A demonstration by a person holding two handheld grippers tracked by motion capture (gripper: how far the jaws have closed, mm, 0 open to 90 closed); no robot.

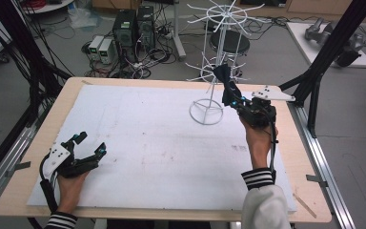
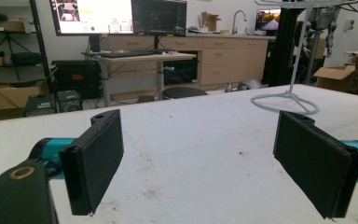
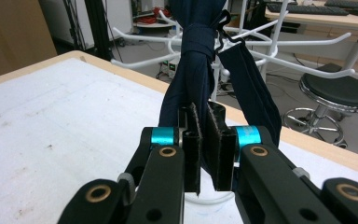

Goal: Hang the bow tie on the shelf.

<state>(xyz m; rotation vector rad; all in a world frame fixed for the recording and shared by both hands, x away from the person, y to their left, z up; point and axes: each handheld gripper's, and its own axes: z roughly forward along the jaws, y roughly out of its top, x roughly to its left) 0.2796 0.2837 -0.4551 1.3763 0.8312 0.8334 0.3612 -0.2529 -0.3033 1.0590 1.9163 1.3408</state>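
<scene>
Navy cloth: a dark blue bow tie [image 3: 200, 70], knotted at its middle, fills the upper centre of the right gripper view; its two tails hang down and one passes between the jaws at lower centre.
Right gripper [image 3: 204, 147]: clenched on the bow tie, pads pressed to the fabric with barely a gap. In the high view the same gripper [image 1: 230, 94] sits right of centre, held up by the right hand [image 1: 257, 136] in a striped cuff, and the tie reads as a small dark shape [image 1: 222, 74] at the stand's lower arms.
Left gripper [image 1: 88, 145]: released, jaws spread wide and holding nothing, resting low at lower left of the high view. Its own view shows both black pads [image 2: 98, 158] at the left and right edges of the frame, with bare sheet between them.
Table surface: white foam sheet [image 1: 147, 143] on a wooden board; faint dirt marks show plainly in the left gripper view and hardly at all from above.
Wire stand: white, with a ring base [image 1: 206, 112] in the upper centre-right of the high view, and tiers of hooked arms [image 3: 307, 46] behind the tie in the right gripper view. Left gripper view catches the base [image 2: 286, 102] at upper right, well apart from that gripper.
Background: monitors [image 2: 116, 16] and cabinets at the top of the left gripper view; a black stool [image 3: 335, 91] at right of the right gripper view; computer towers [image 1: 133, 26] on the floor at the top of the high view.
</scene>
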